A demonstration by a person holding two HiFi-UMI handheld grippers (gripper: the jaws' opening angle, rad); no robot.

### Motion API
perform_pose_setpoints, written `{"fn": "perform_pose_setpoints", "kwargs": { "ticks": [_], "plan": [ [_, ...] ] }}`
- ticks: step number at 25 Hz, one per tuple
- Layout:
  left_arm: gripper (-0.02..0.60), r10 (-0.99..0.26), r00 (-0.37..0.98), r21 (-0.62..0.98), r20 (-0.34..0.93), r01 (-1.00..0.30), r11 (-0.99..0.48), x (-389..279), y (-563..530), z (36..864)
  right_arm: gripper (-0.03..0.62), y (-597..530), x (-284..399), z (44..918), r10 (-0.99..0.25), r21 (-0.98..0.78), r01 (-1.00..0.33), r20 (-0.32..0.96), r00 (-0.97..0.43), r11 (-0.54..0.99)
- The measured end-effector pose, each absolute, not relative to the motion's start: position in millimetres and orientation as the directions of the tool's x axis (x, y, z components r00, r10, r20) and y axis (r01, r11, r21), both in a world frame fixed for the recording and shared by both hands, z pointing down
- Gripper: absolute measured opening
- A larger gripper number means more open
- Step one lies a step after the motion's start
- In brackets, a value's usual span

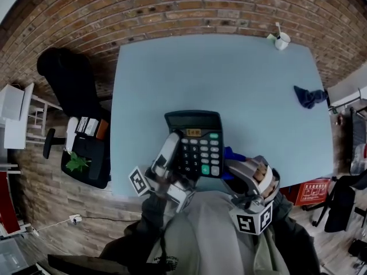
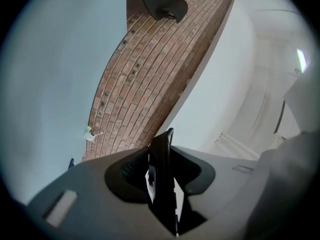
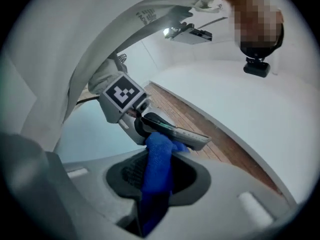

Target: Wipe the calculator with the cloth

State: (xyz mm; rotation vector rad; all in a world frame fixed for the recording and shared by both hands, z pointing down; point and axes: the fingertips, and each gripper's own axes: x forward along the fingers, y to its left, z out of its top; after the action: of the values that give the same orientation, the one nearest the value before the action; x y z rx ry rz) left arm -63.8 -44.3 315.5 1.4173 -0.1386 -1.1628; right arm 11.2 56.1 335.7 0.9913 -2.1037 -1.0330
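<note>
While left claw (image 2: 164,170) pinches calculator (image 1: 198,136) edge, right claw (image 3: 157,178) pinches blue cloth (image 3: 159,151) beside it.

We hold our left gripper (image 1: 171,145) at the table's (image 1: 229,73) near edge, tilted upward, jaws clamped on the calculator's (image 1: 198,142) left side. Our right gripper (image 1: 234,164) sits just beside it, jaws pinching the blue cloth (image 3: 159,164).

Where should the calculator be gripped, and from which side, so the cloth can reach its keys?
Grip the calculator by its left edge, from the person's left, as the left gripper does: the flat body sits edge-on between the jaws, leaving the keys open to the right gripper's blue cloth.
</note>
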Motion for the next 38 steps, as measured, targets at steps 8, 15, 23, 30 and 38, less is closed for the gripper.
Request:
{"fn": "perform_pose_setpoints", "kwargs": {
  "ticks": [8,15,23,30,38],
  "plan": [
    [0.101,-0.756,0.453,0.867,-0.473,0.395,-0.305,-83,-56,327,0.095,47,53,275,-0.872,0.722,-0.580,0.066,-0.485,0.377],
    [0.106,-0.769,0.490,0.909,-0.412,0.165,-0.382,-78,-52,324,0.095,39,11,333,-0.815,0.785,-0.280,0.441,-0.376,0.553],
    [0.107,-0.758,0.509,0.907,-0.408,0.131,-0.400,-76,-47,325,0.095,43,-6,339,-0.735,0.715,-0.243,0.528,-0.426,0.655],
    [0.104,-0.710,0.609,0.908,-0.353,0.040,-0.417,-53,-37,332,0.095,-20,50,313,-0.854,0.758,-0.395,0.481,-0.200,0.520],
    [0.104,-0.709,0.661,0.879,-0.244,-0.159,-0.450,-50,-32,346,0.095,-23,11,311,-0.828,0.762,-0.327,0.492,-0.271,0.559]
  ]
}}
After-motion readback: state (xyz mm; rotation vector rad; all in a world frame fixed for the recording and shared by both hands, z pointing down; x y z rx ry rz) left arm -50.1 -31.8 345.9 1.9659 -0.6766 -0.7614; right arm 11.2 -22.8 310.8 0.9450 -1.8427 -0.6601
